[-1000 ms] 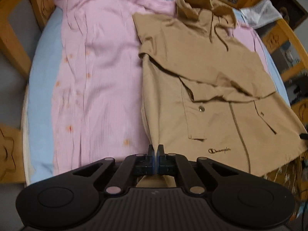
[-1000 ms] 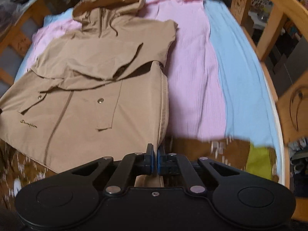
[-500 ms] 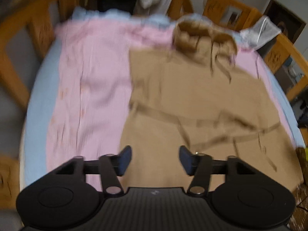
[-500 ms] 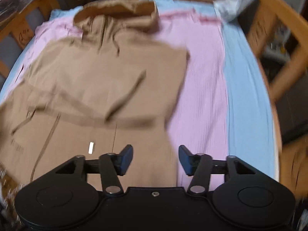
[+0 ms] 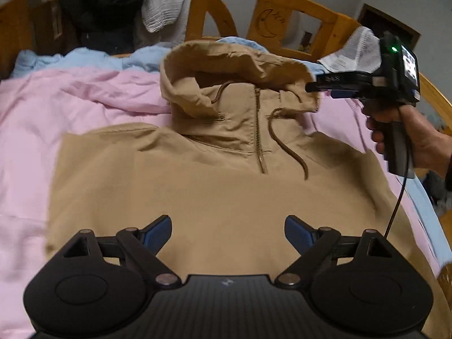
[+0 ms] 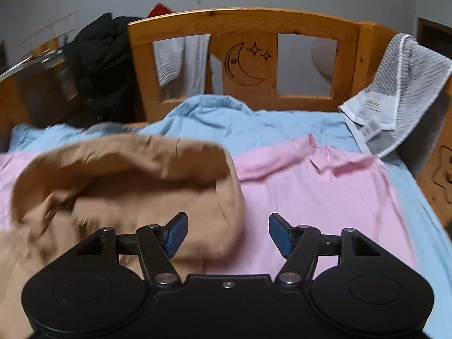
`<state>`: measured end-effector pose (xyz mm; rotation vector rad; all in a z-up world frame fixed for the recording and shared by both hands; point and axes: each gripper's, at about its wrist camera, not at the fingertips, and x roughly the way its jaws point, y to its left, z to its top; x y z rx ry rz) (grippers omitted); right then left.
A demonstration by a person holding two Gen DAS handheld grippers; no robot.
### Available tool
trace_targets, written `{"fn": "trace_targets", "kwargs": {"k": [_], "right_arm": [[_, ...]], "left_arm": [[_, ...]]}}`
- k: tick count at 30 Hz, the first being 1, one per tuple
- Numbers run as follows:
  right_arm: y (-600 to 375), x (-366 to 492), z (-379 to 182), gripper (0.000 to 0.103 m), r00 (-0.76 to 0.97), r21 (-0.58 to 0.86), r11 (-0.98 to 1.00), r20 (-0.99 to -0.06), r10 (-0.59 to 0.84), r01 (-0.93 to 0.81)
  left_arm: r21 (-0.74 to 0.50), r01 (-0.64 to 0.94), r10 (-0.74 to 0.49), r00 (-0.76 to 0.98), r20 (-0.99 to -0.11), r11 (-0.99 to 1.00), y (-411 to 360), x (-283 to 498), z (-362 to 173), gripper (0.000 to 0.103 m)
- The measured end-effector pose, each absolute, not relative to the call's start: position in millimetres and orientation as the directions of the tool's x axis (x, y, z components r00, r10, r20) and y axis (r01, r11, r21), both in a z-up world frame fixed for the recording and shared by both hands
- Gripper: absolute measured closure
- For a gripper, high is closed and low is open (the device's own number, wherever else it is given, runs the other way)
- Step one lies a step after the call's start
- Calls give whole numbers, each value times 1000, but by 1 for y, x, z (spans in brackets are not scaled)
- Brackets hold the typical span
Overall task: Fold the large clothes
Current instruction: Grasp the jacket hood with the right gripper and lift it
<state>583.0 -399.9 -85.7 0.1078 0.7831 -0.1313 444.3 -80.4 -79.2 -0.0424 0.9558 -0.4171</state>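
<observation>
A second ago both tools were pinched shut at the near hem of the tan hooded pullover jacket [image 5: 220,197], whose folded sleeves, pocket snaps and chest logo lay face up. Now the jacket shows a smooth plain panel from the near edge up to the zip collar, so the lower half has been brought up over the sleeves; I judge that one fold is done and the release is under way.

Going left to right in the left wrist view: the pink crinkled sheet [image 5: 56,130] covers the left of the bed, the jacket lies across its middle with the tan hood [image 5: 226,65] at the far end by the orange wooden headboard with a carved moon [image 5: 271,19], and the right tool [image 5: 319,87] hangs over the hood's right edge, carried by the person's hand [image 5: 406,135]. The left tool [image 5: 227,233] hovers over the near part of the panel, its jaws opening wide with only cloth beneath, nothing pinched.

Only this view shows the whole fold. The right wrist view, blurred, shows just the hood at left, the pink sheet, a pale blue sheet [image 6: 254,118] behind, and a grey striped towel [image 6: 409,79] on the right rail. There the right tool's jaws are opening, fairly wide, the hood's right edge just under the left blue pad [image 6: 176,233], ungripped
</observation>
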Motion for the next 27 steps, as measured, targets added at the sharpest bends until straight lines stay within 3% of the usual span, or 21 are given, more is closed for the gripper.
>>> {"fn": "trace_targets", "kwargs": {"k": [2,3,4,5,6,9,13,17,22,27], "right_arm": [[-393,602,-96,47,705,18,981,-699,-125,191],[-391,611,-101,60,706,-1,979,-692,-150,206],[-390,615,-103,83,709,-11,977,-687,-160,211],[-388,617,-105,96,710,-20,977,-685,-167,211],[-386,615,-105,101,721,-44,977,-668,-183,208],[-376,581,-95,101,807,-103,990,-575,-135,93],[-350,492,-100,101,895,-430,891,-441,-66,-146],[-340,435,-137,101,889,-617,737,-456,-47,-277],[-350,425,-164,101,863,-626,720,-500,-76,-299],[-344,426,-163,100,876,-642,705,-479,-61,-301]], "left_arm": [[-236,297,-362,507,-782,926,-81,448,-92,17],[-254,285,-368,490,-790,924,-81,451,-99,20],[-265,279,-372,473,-799,923,-79,453,-105,23],[-272,273,-373,459,-806,923,-78,456,-110,25],[-274,266,-371,454,-810,924,-76,457,-113,26],[-296,268,-393,478,-785,917,-65,458,-109,26],[-329,285,-434,529,-729,900,-48,452,-91,26],[-381,305,-488,566,-665,873,-32,446,-69,26],[-390,344,-514,674,-530,854,-36,454,-38,26],[-468,328,-530,744,-408,821,-72,505,-13,27]]}}
